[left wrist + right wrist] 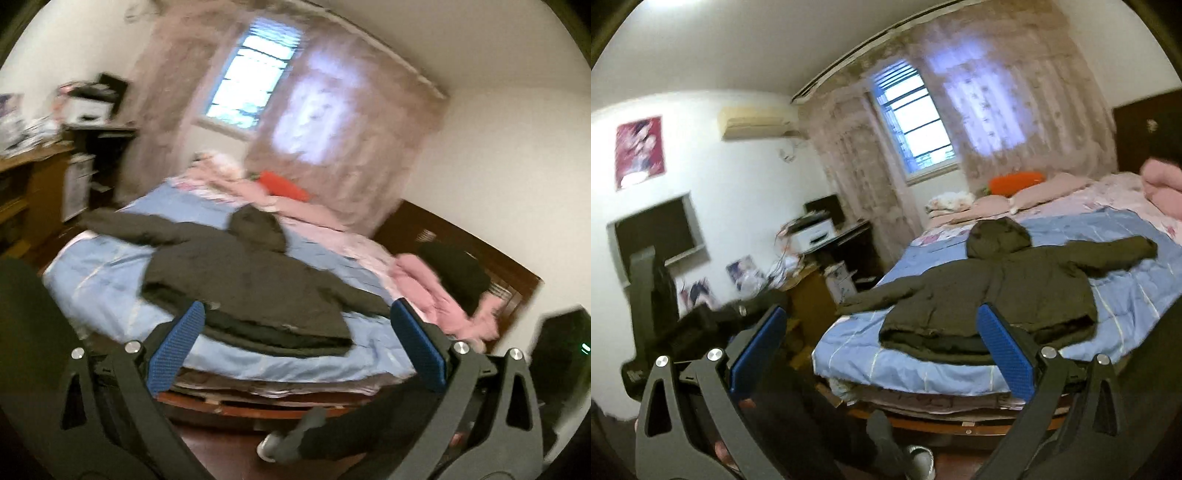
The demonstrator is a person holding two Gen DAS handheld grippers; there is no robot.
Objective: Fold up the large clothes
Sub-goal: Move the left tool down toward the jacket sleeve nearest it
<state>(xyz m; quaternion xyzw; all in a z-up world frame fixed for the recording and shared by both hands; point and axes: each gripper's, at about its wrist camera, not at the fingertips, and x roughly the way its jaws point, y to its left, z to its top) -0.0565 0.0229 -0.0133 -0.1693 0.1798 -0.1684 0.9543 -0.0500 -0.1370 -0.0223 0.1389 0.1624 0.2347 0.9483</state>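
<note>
A matt, dark olive padded cloth jacket [243,280] lies on a smooth blue quilted cloth bedspread [99,280]. The bed frame [461,236] is glossy dark wood. Each hand-held gripper [295,332] has matt black plastic arms, shiny metal bolts and rough, dimpled blue pads [177,347].

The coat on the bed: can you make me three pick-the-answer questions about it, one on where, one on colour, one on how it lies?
1. Where does the coat lie?
A. on the blue blanket
B. on the floor
C. on the desk

2. What colour is the coat?
A. red
B. dark olive
C. white

3. How are its sleeves?
A. spread out to both sides
B. folded across the front
C. rolled up

Answers: 1 A, blue blanket shows all around it. 2 B, it looks dark olive in both views. 3 A, one sleeve reaches out each way.
</note>
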